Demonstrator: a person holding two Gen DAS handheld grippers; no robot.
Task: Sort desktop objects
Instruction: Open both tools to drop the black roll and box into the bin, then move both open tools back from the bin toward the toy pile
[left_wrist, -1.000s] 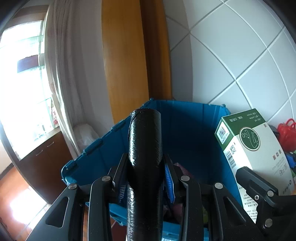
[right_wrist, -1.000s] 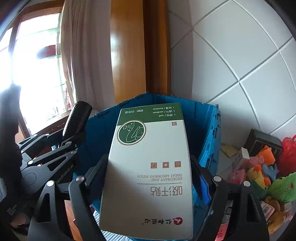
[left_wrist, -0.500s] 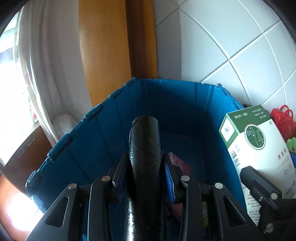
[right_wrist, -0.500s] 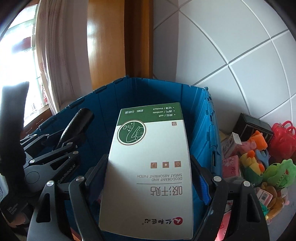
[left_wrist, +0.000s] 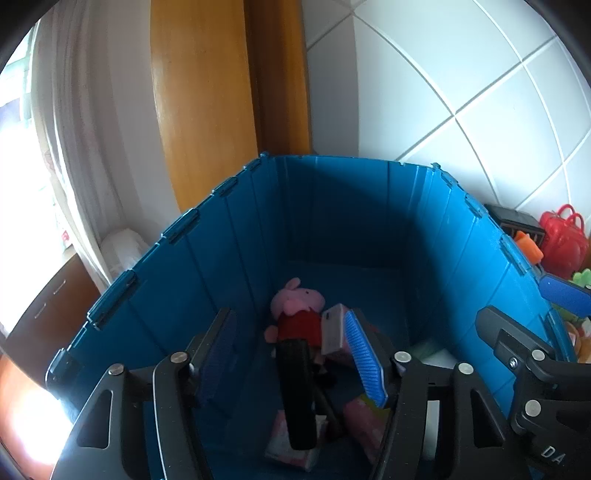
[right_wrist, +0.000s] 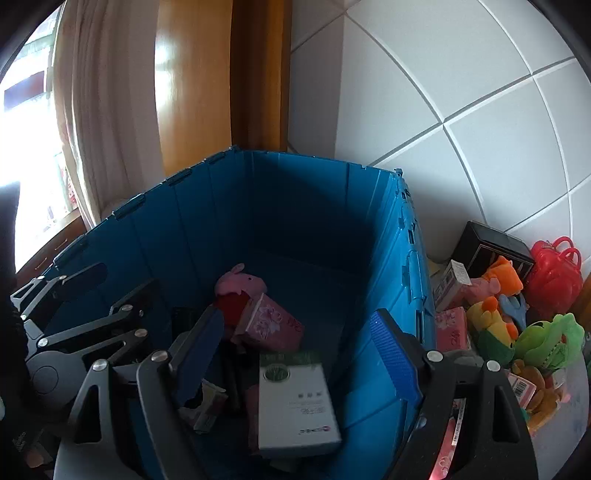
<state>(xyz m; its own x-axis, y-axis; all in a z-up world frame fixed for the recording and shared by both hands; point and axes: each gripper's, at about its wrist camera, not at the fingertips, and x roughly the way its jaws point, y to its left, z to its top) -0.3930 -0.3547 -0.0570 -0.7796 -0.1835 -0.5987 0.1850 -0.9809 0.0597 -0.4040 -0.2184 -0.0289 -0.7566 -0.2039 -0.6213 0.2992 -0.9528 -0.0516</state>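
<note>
Lying lengthwise in blue crate (left_wrist: 229, 240), black cylinder (left_wrist: 297, 391) pointing away.

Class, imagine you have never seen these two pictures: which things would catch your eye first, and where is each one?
The big blue crate fills the middle of both views, standing against the white tiled wall. Inside it lie a pink pig toy, a black tube and a white and green box. Outside it, to its right, bright plush toys and a red bag crowd the surface.

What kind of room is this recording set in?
Probably a room in a home: a white tiled wall, a curtained window, and plush toys heaped beside a blue storage crate.
</note>
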